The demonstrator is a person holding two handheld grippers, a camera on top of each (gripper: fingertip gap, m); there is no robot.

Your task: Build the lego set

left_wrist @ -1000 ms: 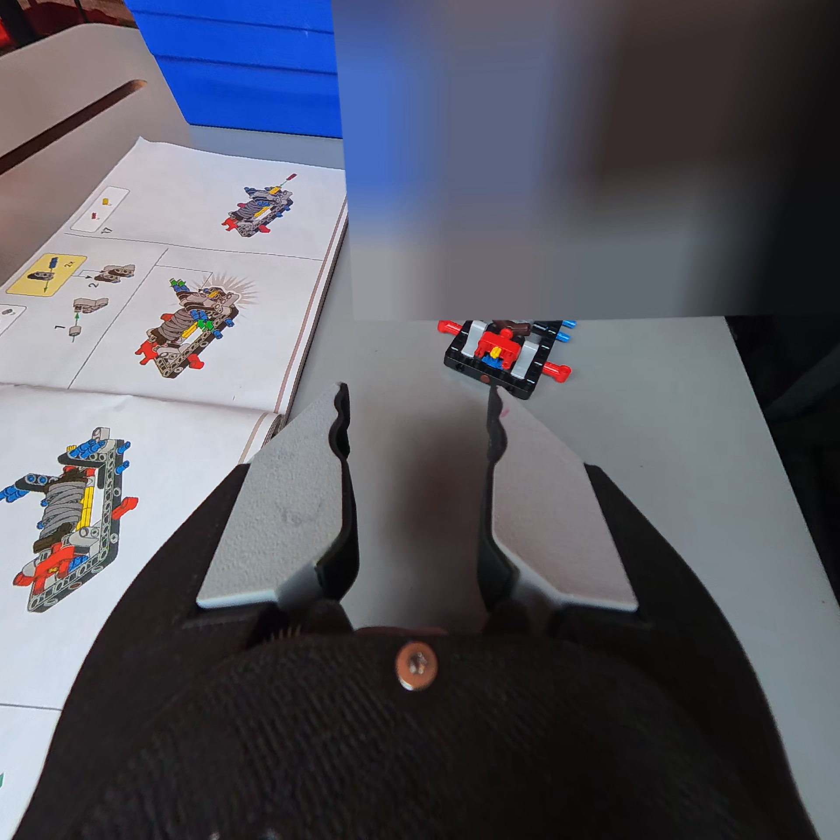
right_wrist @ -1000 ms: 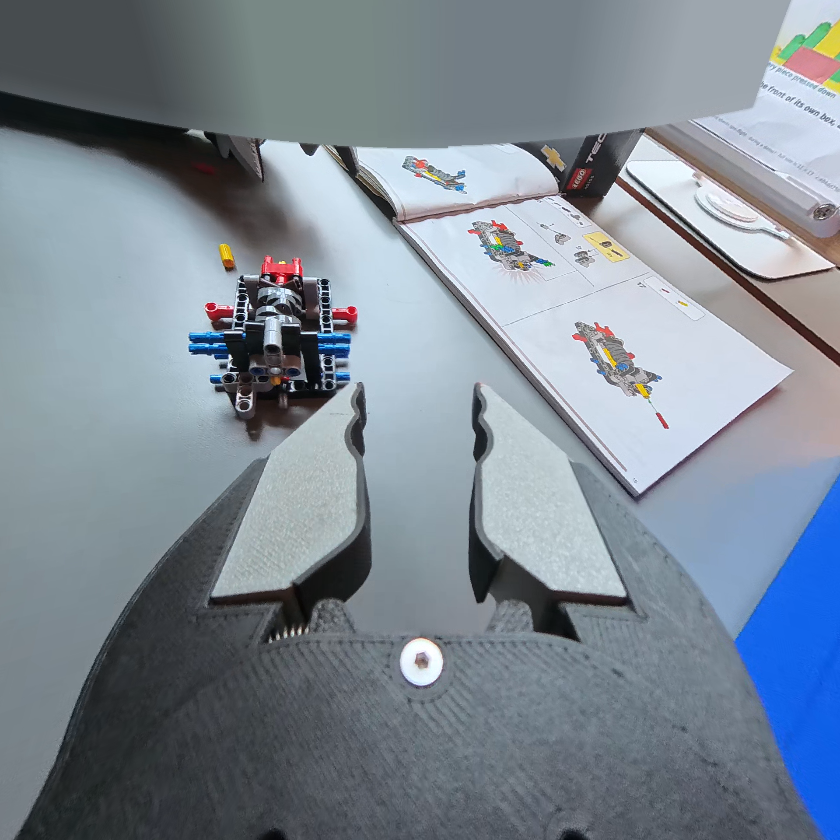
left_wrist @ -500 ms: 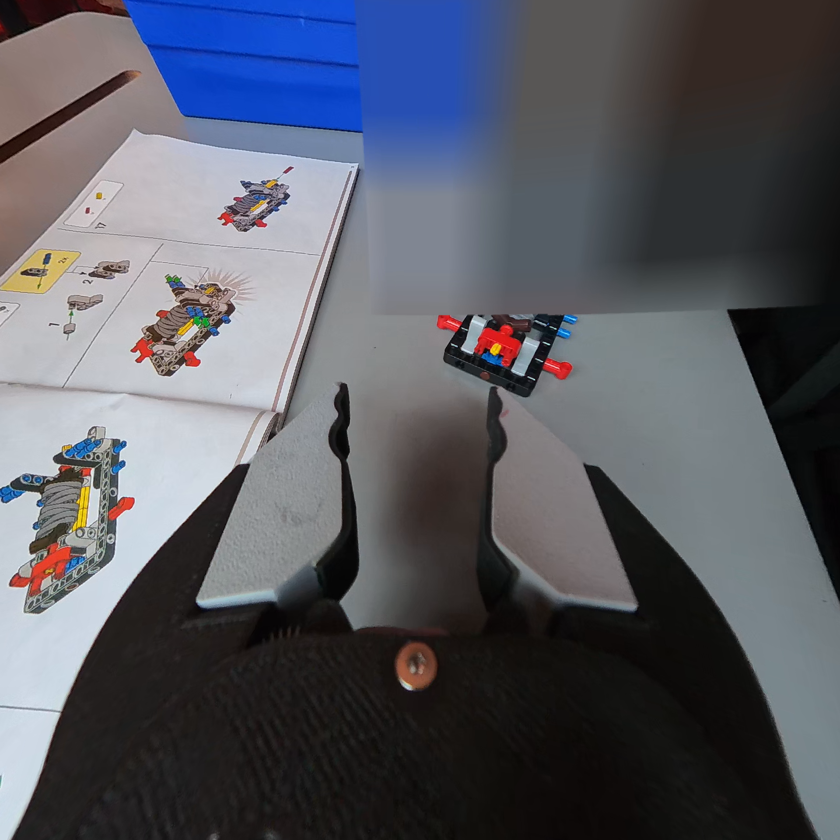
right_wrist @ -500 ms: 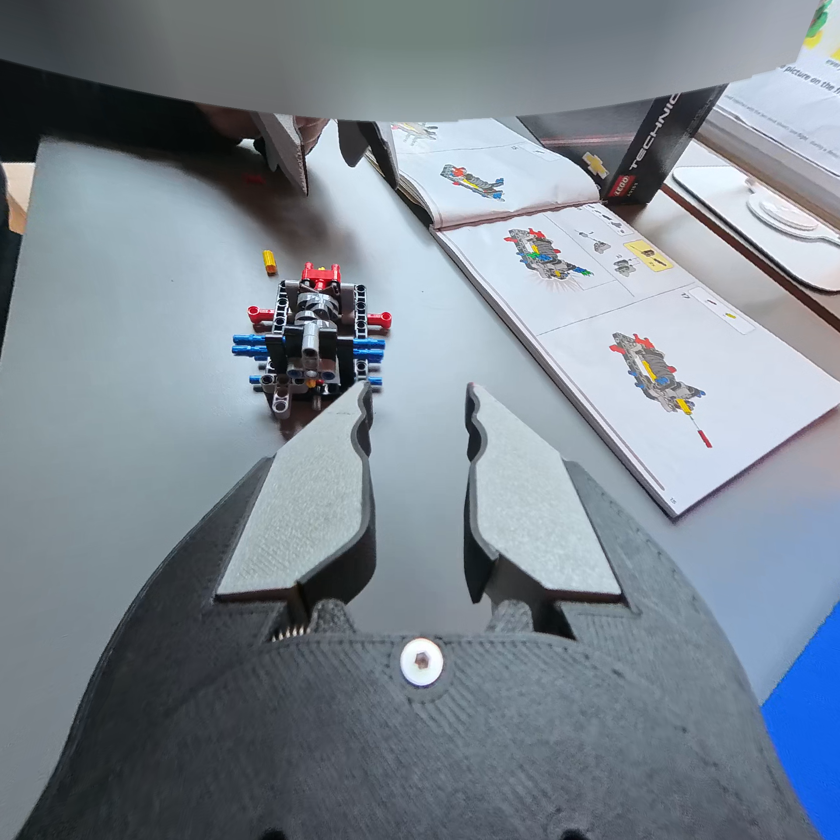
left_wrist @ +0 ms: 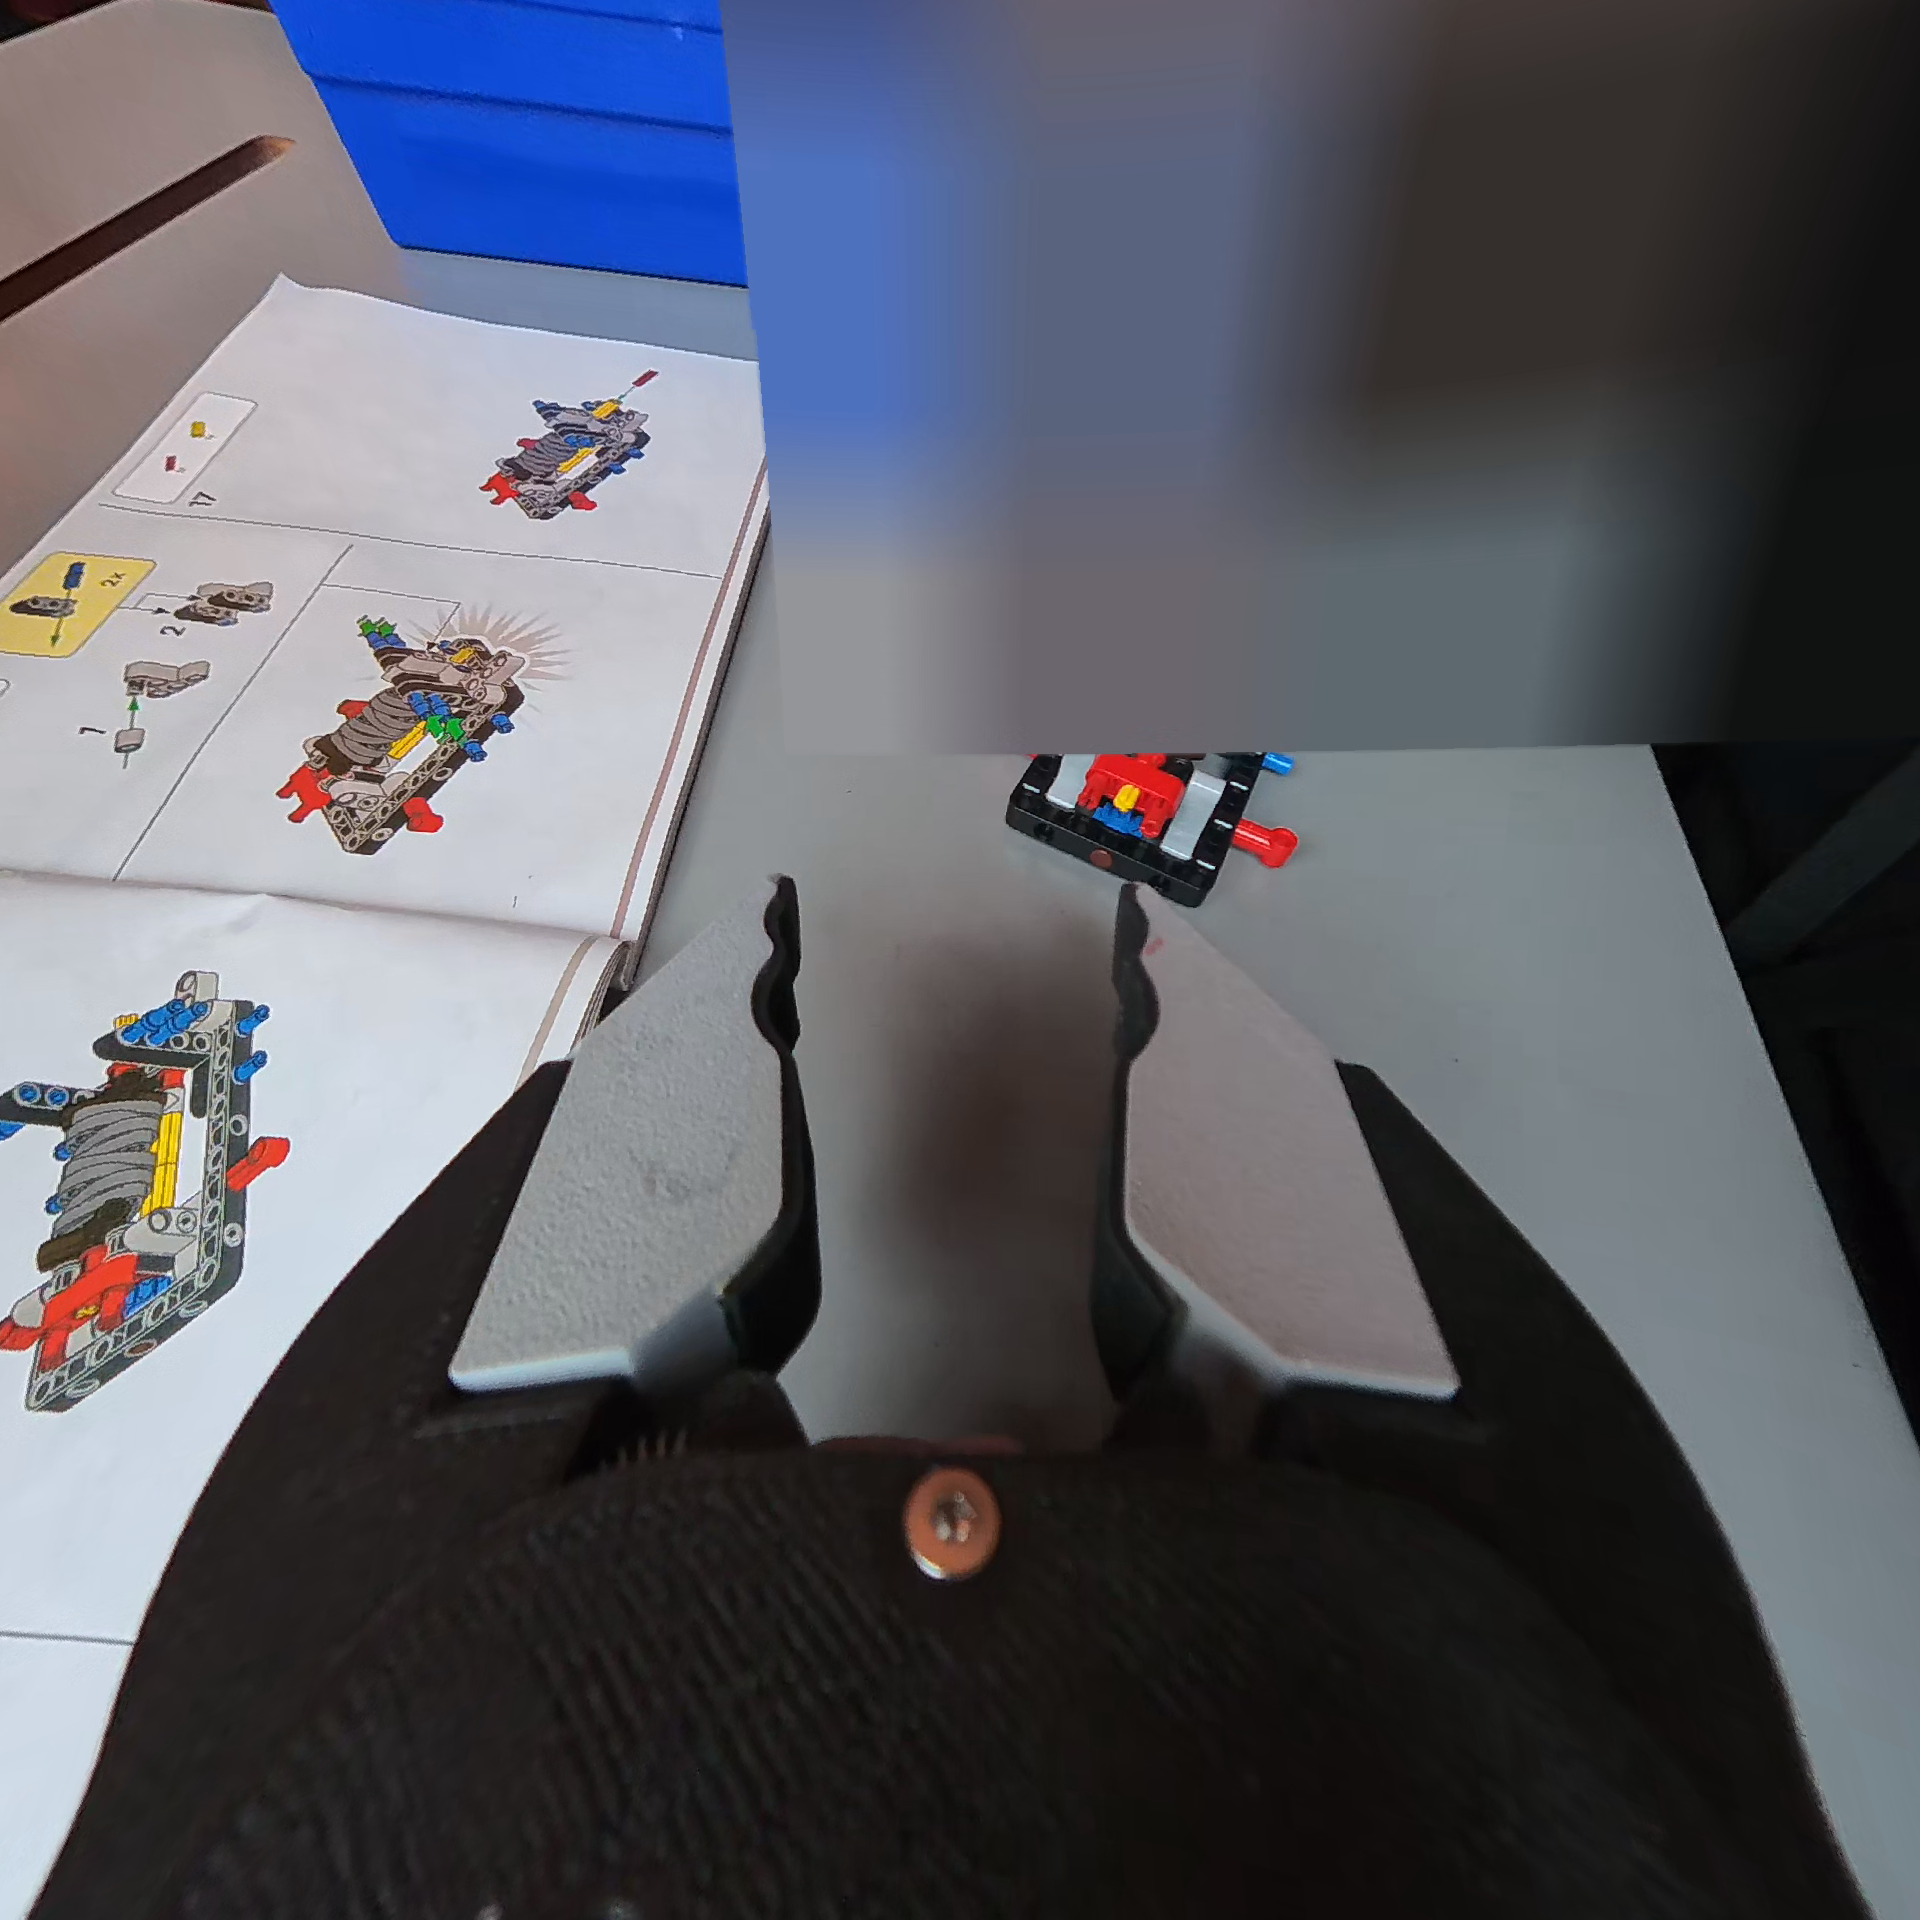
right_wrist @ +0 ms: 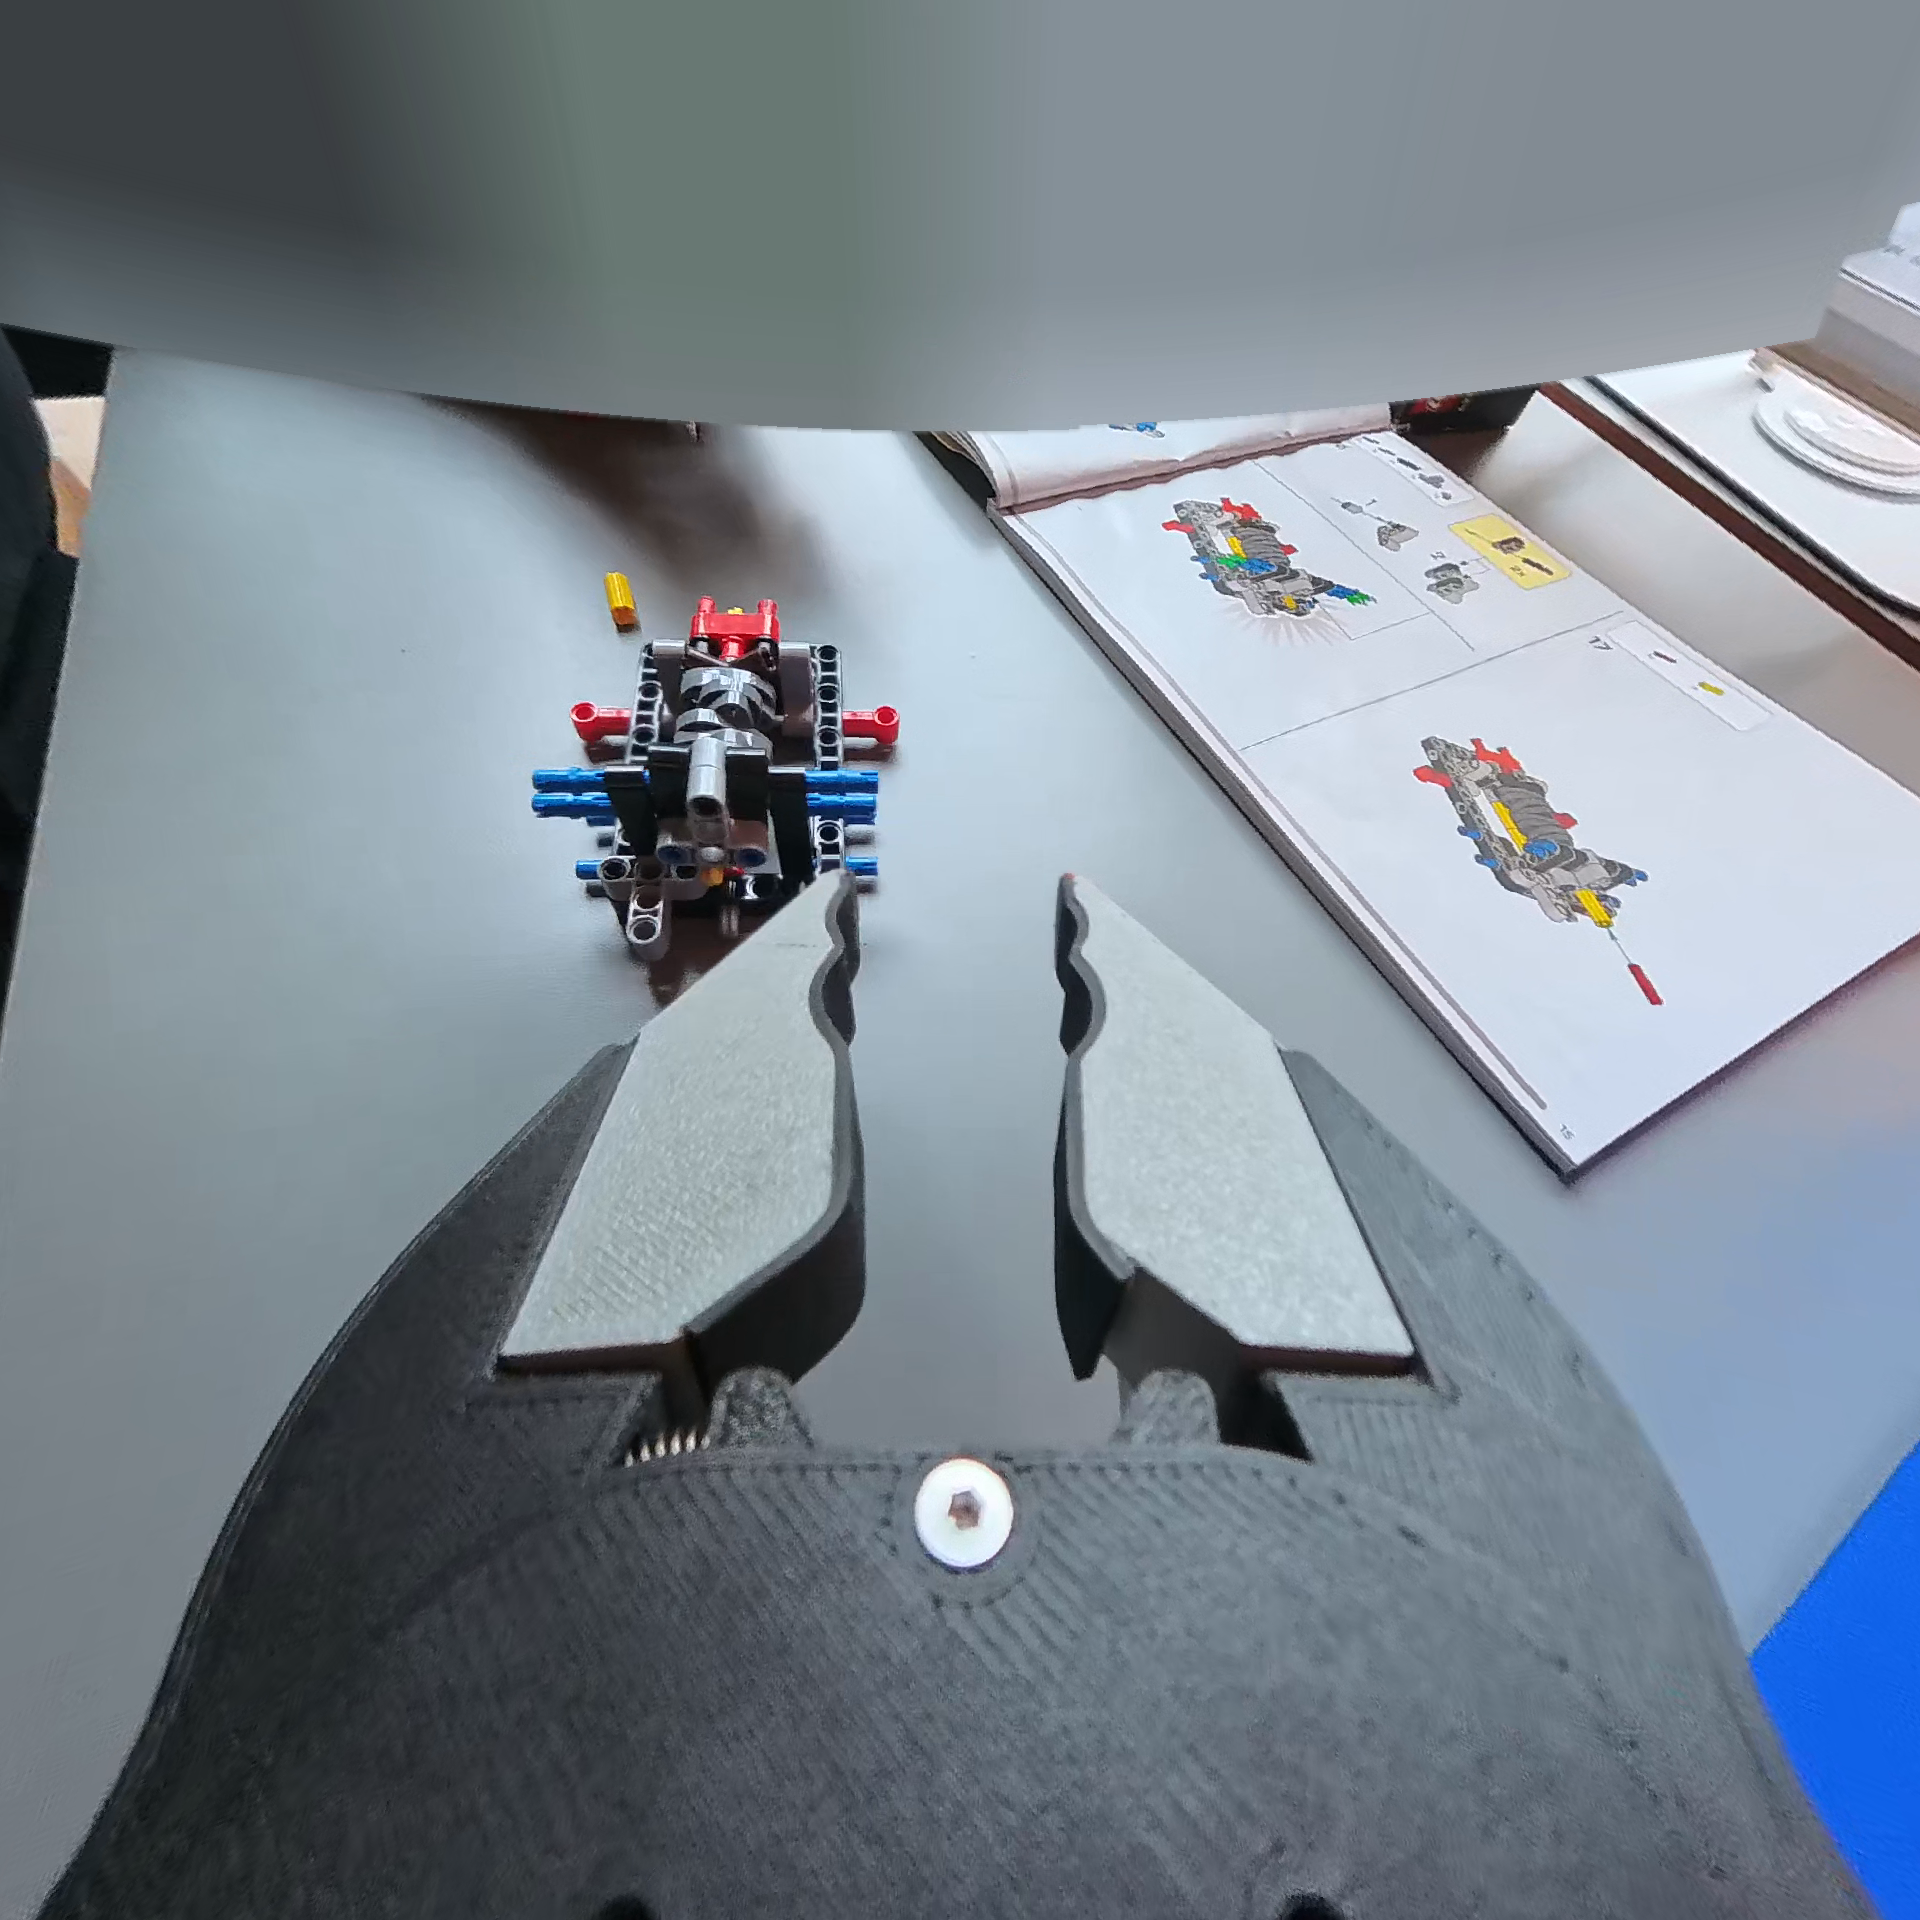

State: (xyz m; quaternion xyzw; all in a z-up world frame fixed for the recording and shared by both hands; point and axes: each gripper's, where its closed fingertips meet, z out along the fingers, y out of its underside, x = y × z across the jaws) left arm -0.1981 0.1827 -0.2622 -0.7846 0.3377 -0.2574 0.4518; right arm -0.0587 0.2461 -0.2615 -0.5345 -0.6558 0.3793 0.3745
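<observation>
Grey smooth table (right_wrist: 312, 1039) carries open paper instruction booklet (right_wrist: 1455, 779) toward right edge. Blocky black-framed lego model (right_wrist: 727, 769), blue and red pins protruding, mid-table; small yellow piece (right_wrist: 620, 600) just beyond. Left gripper (left_wrist: 951, 914), right gripper (right_wrist: 956, 904): textured grey jaws parted, empty.

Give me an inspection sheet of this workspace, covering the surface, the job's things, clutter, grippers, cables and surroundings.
Surface: smooth grey table, mostly bare.
Job's things: partly built black-framed lego model with red and blue pins resting on the table; small loose yellow lego piece just beyond it, apart from it; open paper instruction booklet lying flat beside the model.
Clutter: nothing seen.
Grippers: left gripper open and empty, above bare table between booklet and model; right gripper open and empty, its fingertips just short of the model.
Cables: nothing seen.
Surroundings: blue bin beyond the booklet; pale board with a white disc on the neighbouring surface.
</observation>
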